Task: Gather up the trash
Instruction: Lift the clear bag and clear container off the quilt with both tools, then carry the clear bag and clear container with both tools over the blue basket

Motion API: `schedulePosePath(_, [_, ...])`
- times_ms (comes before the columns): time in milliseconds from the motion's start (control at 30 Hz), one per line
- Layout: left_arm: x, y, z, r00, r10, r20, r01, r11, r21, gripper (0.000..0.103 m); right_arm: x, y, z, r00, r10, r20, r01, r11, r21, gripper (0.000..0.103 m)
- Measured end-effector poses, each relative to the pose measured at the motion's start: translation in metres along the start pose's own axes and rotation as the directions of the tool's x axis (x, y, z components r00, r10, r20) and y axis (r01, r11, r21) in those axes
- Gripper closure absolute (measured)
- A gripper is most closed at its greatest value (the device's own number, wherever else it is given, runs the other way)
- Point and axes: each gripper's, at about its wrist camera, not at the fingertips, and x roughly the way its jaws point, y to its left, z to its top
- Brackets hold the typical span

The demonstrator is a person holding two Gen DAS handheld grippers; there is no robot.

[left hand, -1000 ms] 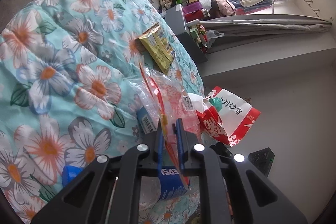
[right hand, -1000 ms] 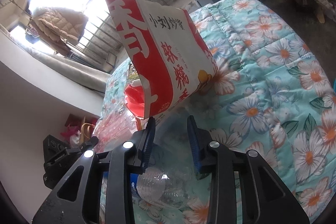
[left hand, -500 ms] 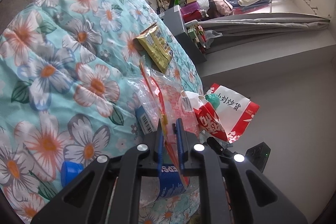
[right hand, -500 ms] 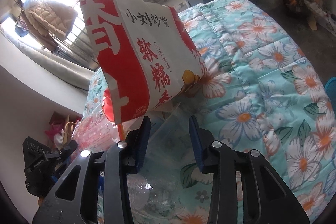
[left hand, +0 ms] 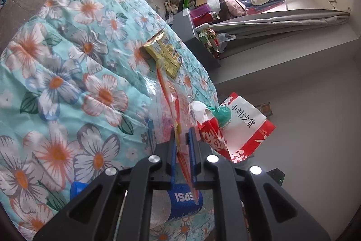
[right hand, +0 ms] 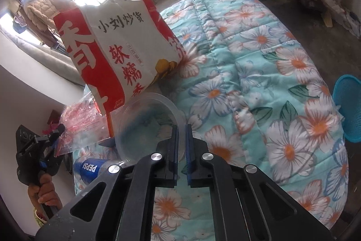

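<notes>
**Two grippers, each pinching a piece of trash**

Low in the middle of the left wrist view, the left gripper [left hand: 182, 139] has its two blue fingers close together on the edge of a clear plastic bag [left hand: 167, 105] with red print. The bag stands up from the fingers toward the middle of the frame. Just to the right of it, a red and white snack bag [left hand: 243, 128] sits with white and green crumpled bits at its open top. A yellow wrapper [left hand: 163, 55] lies by itself on the flowered quilt [left hand: 67, 83], higher up near the middle. A blue Pepsi bottle [left hand: 182, 202] shows at the bottom, behind the gripper.

Low in the middle of the right wrist view, the right gripper [right hand: 181, 146] has its fingers nearly shut on the thin rim of a clear plastic cup [right hand: 144, 128]. The cup lies on its side on the quilt with its open mouth facing the camera. The red and white snack bag [right hand: 119, 49] fills the upper left, right above the cup. The Pepsi bottle [right hand: 90, 169] lies at the lower left, next to the cup. A blue basket [right hand: 349, 105] peeks in at the right edge, past the quilt.
</notes>
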Motion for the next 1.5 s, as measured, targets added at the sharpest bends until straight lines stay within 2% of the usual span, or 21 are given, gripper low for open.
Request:
schedulePosePath(367, [-0.013,-0.010,-0.005,0.999,-0.036,0.019,0.036,0.999,0.016,0.096,-0.023,-0.026,-0.007,0.995,0.091,0.039,-0.094,0.992,0.078,0.100])
schedulePosePath(633, [-0.036,-0.023,-0.007,0.996,-0.070,0.050,0.067,0.996,0.053,0.096,-0.041,-0.038,-0.016,0.991,0.110,0.074,-0.117,0.988,0.096,0.100])
schedulePosePath(867, [-0.054,-0.048,-0.017,0.991,-0.112,0.070,0.103,0.987,0.122,0.096,-0.054,-0.042,-0.019,0.986,0.129,0.107,-0.140,0.984,0.107,0.100])
schedulePosePath(1167, [-0.074,-0.082,-0.034,0.984,-0.154,0.090,0.127,0.960,0.251,0.096,-0.074,-0.047,-0.023,0.978,0.142,0.155,-0.161,0.980,0.116,0.100])
schedulePosePath(1500, [-0.067,-0.133,-0.059,0.983,-0.171,0.066,0.130,0.905,0.405,0.096,-0.094,-0.062,-0.030,0.966,0.167,0.198,-0.196,0.971,0.137,0.101])
